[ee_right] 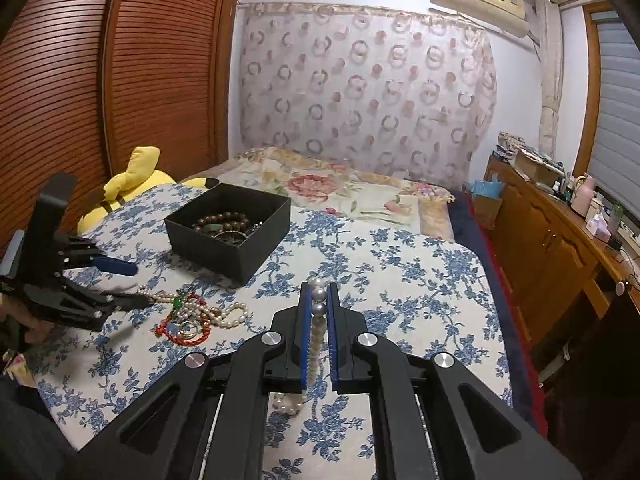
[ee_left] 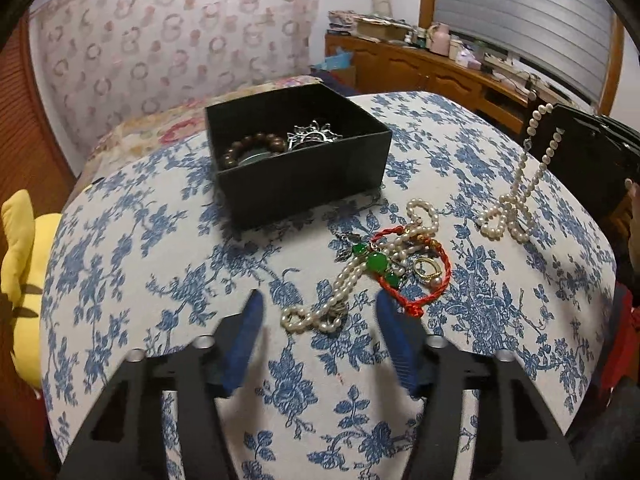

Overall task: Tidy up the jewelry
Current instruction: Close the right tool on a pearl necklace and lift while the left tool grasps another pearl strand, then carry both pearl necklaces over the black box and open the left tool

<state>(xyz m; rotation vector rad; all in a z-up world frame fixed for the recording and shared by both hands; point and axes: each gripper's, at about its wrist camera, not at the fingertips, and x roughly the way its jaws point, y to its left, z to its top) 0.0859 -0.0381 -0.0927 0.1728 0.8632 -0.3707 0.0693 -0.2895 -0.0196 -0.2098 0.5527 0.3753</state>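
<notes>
A black box (ee_left: 304,176) on the blue-flowered cloth holds a brown bead bracelet (ee_left: 248,148) and a silver piece (ee_left: 314,136); the box also shows in the right wrist view (ee_right: 236,248). A jewelry pile (ee_left: 384,264) of pearl strands, a red cord bracelet, green stones and gold rings lies in front of it, also seen in the right wrist view (ee_right: 192,316). My left gripper (ee_left: 318,304) is open, its fingers on either side of the pile's pearl strand (ee_left: 320,312). My right gripper (ee_right: 319,292) is shut on a pearl necklace (ee_right: 318,332), lifted, its lower end trailing on the cloth (ee_left: 508,216).
A yellow plush toy (ee_left: 22,264) lies at the left edge of the cloth-covered surface (ee_left: 160,280). A floral bedspread (ee_right: 340,188) lies behind. A wooden sideboard (ee_right: 552,248) with clutter stands at the right, a slatted wooden wardrobe (ee_right: 100,80) at the left.
</notes>
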